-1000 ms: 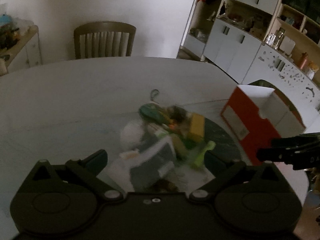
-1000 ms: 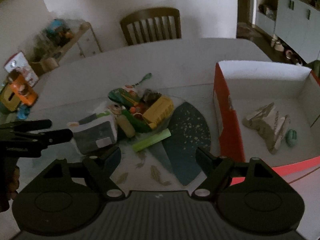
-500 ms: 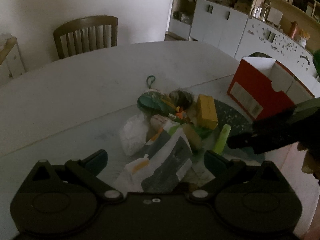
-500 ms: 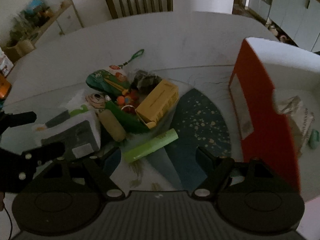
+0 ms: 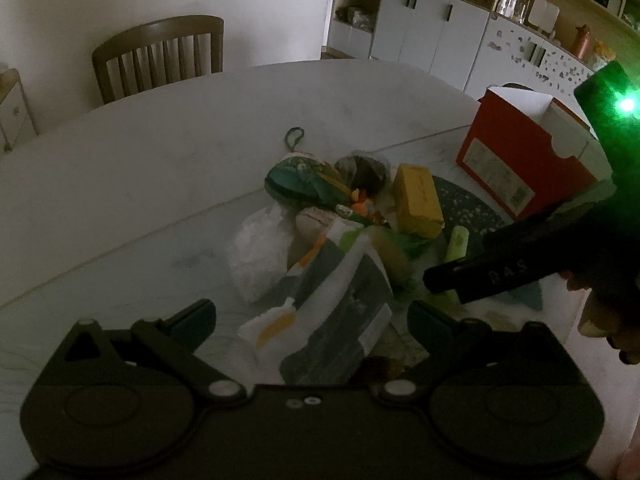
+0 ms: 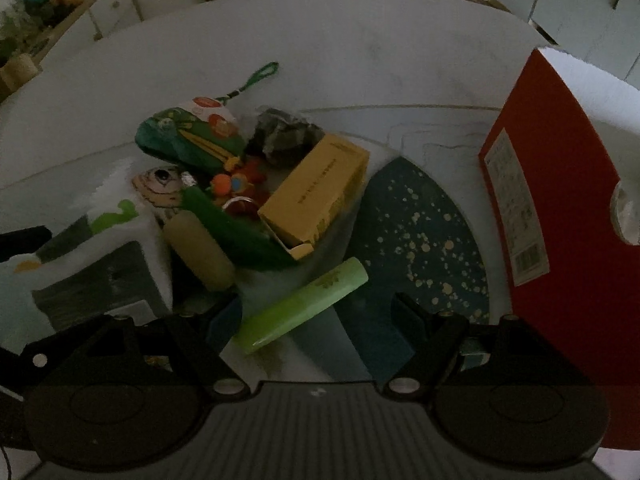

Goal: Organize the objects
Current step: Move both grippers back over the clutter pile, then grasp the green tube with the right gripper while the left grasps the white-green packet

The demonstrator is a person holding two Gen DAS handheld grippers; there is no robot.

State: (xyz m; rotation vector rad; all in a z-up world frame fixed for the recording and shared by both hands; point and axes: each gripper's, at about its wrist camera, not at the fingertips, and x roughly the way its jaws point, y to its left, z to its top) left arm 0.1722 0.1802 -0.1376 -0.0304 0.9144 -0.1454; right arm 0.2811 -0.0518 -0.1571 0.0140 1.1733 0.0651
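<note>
Tube: the green tube [image 6: 305, 307] lies flat on the table [image 6: 360, 60], one end on the blue mat [image 6: 420, 240], just ahead of your right gripper [image 6: 318, 316] and between its fingers in the wrist view.
Handling: it looks light, stiff and smooth, so it may roll or slip; you would do best to pinch it across the middle, squarely over its long axis.
Pile: the yellow box [image 6: 316, 196], the soft green pouch [image 6: 188, 140] and the beige roll [image 6: 200, 250] crowd its far side; the pouch looks soft, the box stiff and light.
Pack: the grey-and-white pack [image 5: 340, 304] lies right before your left gripper [image 5: 312, 320]; it looks soft and crinkly, so grip the body, not a loose edge.
Box: the red box [image 6: 560, 220] stands to the right of the mat, probably where things go.
Right gripper: spread wide, touching nothing.
Left gripper: spread, nothing pinched.
Change: both of your grippers have dropped closer to the pile; the right has swung left off the red box's inside and now sits over the tube, and its side crosses the left view nearer the pack.
</note>
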